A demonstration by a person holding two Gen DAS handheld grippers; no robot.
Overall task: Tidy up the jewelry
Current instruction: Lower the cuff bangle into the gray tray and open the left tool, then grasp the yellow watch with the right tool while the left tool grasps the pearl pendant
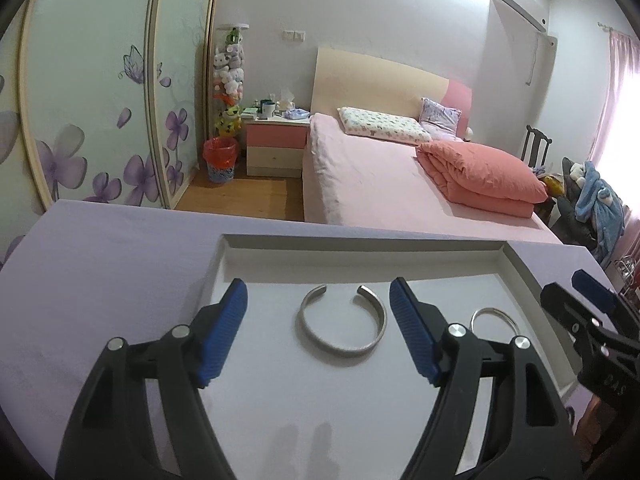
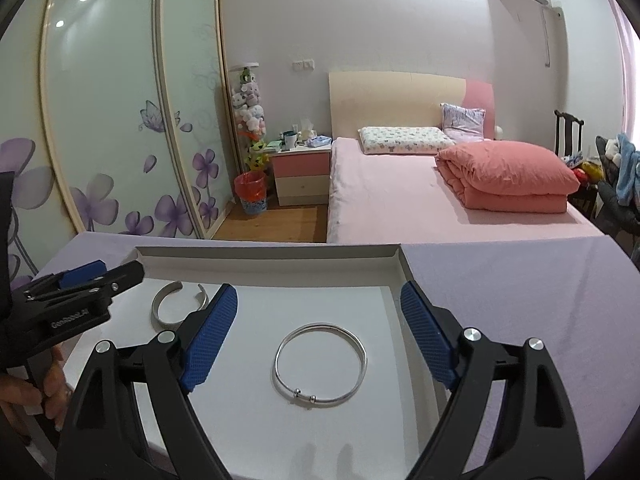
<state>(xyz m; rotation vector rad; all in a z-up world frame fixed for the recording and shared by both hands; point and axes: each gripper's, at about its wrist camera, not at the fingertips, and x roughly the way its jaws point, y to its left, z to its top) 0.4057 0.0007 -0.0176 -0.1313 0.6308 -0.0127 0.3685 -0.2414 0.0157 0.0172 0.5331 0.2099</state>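
Two silver bracelets lying flat in shallow white tray (image 1: pixel 236 256) on lavender tabletop (image 1: pixel 104 264). Open cuff (image 1: pixel 343 322) at tray's left, gap facing far side. Closed thin bangle (image 2: pixel 321 363) to its right, two small beads at near edge. Well apart, not touching.

Left gripper (image 1: pixel 318 332) jaws spread wide, straddling cuff in view, nothing held, pads clear of metal. Right gripper (image 2: pixel 318 338) likewise wide, framing bangle, empty. Hand (image 2: pixel 28 388) visible on left tool's handle at edge of right wrist view.

Handling, judged: both pieces probably light, rigid, smooth metal, so slippery against ribbed pads. Lying flat, little height to pinch; likely to skate on tray floor or flip up if squeezed across the diameter. Cuff: probably best taken on the wide band opposite the gap, one pad inside, one outside; squeezing across the gap may spring it. Bangle: thin wire, pinch rim away from beads, which may slide.

Hard to tell: height of pads above tray floor. Near tray edge hidden behind gripper bodies. Bangle partly covered by right finger in left wrist view. Clasp or bead mechanism too small to read. No jewelry box or other destination in sight.
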